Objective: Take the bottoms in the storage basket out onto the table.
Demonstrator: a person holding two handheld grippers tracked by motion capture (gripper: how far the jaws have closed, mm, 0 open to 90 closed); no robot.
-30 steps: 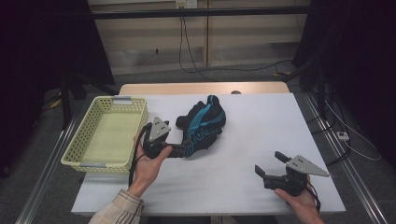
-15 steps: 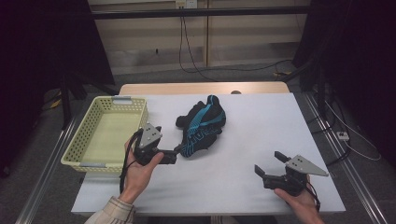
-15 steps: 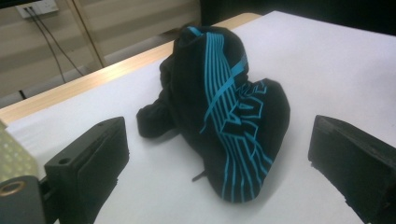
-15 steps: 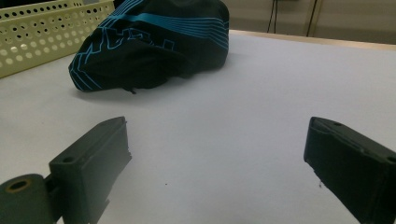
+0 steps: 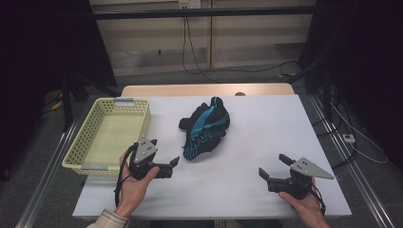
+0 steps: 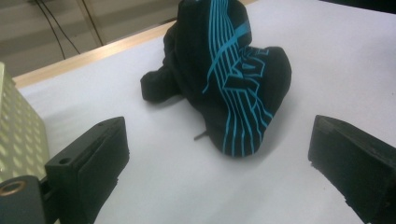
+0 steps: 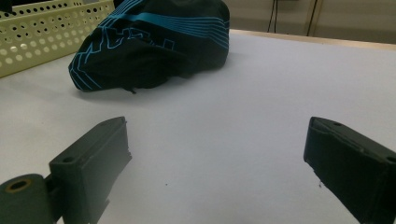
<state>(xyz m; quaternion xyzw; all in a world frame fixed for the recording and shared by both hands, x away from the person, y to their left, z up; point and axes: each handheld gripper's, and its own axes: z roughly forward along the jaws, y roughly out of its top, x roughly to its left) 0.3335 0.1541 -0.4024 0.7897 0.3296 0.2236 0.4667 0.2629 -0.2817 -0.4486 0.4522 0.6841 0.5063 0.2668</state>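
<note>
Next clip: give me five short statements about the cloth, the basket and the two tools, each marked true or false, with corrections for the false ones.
1. The black and teal cloth lies bunched on the white table. True.
2. The cloth is inside the yellow basket. False: it lies on the table, to the right of the basket, which holds nothing.
3. The left tool grips the cloth. False: its jaws stand open, short of the cloth.
4. The right tool is open and well clear of the cloth. True.
5. The basket stands at the table's right edge. False: it stands at the left edge.
</note>
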